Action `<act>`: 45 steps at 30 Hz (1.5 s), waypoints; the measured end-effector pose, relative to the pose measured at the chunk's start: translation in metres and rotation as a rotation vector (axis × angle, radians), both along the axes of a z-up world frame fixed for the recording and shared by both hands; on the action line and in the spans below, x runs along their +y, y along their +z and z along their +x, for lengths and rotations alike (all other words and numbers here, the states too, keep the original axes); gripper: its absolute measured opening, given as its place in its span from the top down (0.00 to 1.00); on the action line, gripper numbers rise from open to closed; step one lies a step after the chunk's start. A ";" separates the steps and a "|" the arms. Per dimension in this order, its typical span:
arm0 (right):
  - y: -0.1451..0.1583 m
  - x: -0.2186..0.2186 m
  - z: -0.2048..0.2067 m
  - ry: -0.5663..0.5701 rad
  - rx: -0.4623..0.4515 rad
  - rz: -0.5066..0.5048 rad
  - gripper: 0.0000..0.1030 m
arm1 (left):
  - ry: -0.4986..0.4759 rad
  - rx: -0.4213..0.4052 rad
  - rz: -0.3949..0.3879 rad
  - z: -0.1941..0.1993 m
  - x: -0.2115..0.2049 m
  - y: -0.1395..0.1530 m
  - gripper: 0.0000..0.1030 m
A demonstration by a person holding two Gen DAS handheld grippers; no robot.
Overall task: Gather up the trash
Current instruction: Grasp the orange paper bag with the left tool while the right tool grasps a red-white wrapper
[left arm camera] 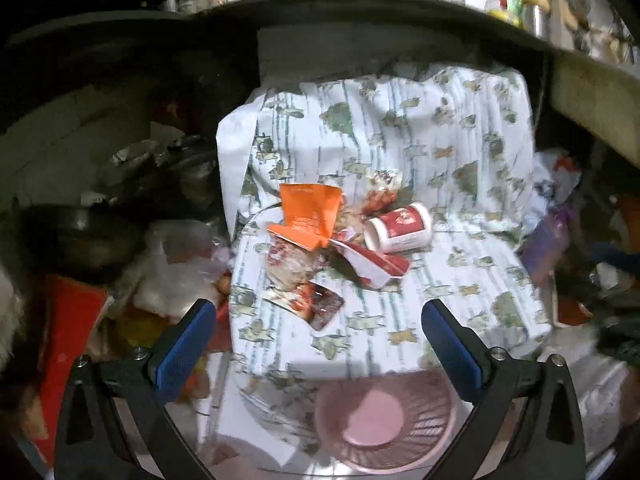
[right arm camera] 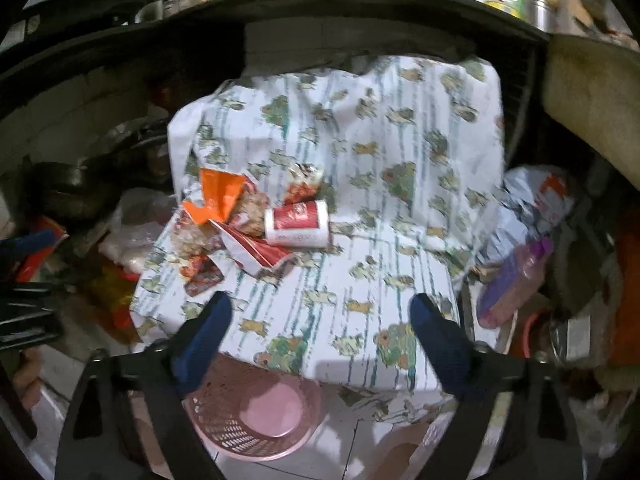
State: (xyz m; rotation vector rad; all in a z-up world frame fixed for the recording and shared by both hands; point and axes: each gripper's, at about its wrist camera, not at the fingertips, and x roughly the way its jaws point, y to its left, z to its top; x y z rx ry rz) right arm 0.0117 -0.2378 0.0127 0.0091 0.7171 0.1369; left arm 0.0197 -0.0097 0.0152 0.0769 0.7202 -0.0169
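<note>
The left gripper [left arm camera: 318, 312] has two black arms that fork outward in a curved Y, each with a long teardrop-shaped cutout near its base. Each of its fingers [left arm camera: 182, 350] carries a flat blue pad with a fine knurled texture, rounded at the far end. Small silver screws sit on the black brackets just behind the pads, two on each side. The right gripper [right arm camera: 322, 306] is built the same way: black forked arms with cutouts, darker blue pads on its fingers [right arm camera: 440, 340], blurred here, and silver screw heads behind them.
</note>
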 end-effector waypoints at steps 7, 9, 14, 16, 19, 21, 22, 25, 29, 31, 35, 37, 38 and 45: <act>0.050 -0.009 0.048 -0.012 -0.129 0.020 0.14 | 0.101 -0.105 -0.007 0.050 0.024 0.048 0.00; 0.060 -0.009 0.066 -0.029 -0.162 0.032 0.11 | 0.094 -0.052 -0.048 0.070 0.033 0.044 0.00; 0.044 -0.001 0.129 -0.005 -0.061 0.106 0.10 | 0.069 0.063 -0.111 0.120 0.050 0.013 0.00; 0.021 0.004 0.152 -0.018 0.003 0.093 0.10 | 0.069 0.073 -0.178 0.135 0.059 0.004 0.00; -0.019 0.021 0.172 0.002 0.057 0.024 0.12 | 0.093 0.060 -0.145 0.162 0.061 -0.003 0.00; -0.039 0.040 0.182 0.026 0.079 -0.065 0.12 | 0.088 0.057 -0.107 0.181 0.058 -0.006 0.00; -0.048 0.050 0.185 0.064 0.099 -0.086 0.12 | 0.075 0.073 -0.101 0.193 0.056 -0.011 0.00; -0.071 0.082 0.195 0.196 0.159 -0.110 0.12 | 0.110 0.130 -0.117 0.215 0.063 -0.028 0.00; -0.106 0.114 0.204 0.293 0.246 -0.123 0.12 | 0.162 0.197 -0.243 0.235 0.087 -0.044 0.00; -0.129 0.126 0.211 0.322 0.300 -0.160 0.12 | 0.195 0.213 -0.299 0.241 0.098 -0.048 0.00; -0.154 0.138 0.212 0.309 0.273 -0.310 0.14 | 0.228 0.230 -0.300 0.253 0.107 -0.058 0.00; -0.157 0.143 0.208 0.329 0.254 -0.335 0.29 | 0.225 0.234 -0.302 0.257 0.107 -0.061 0.00; -0.158 0.145 0.207 0.348 0.250 -0.331 0.49 | 0.213 0.238 -0.311 0.259 0.105 -0.062 0.00; -0.144 0.138 0.204 0.313 0.273 -0.256 0.79 | 0.156 0.307 -0.477 0.276 0.094 -0.073 0.00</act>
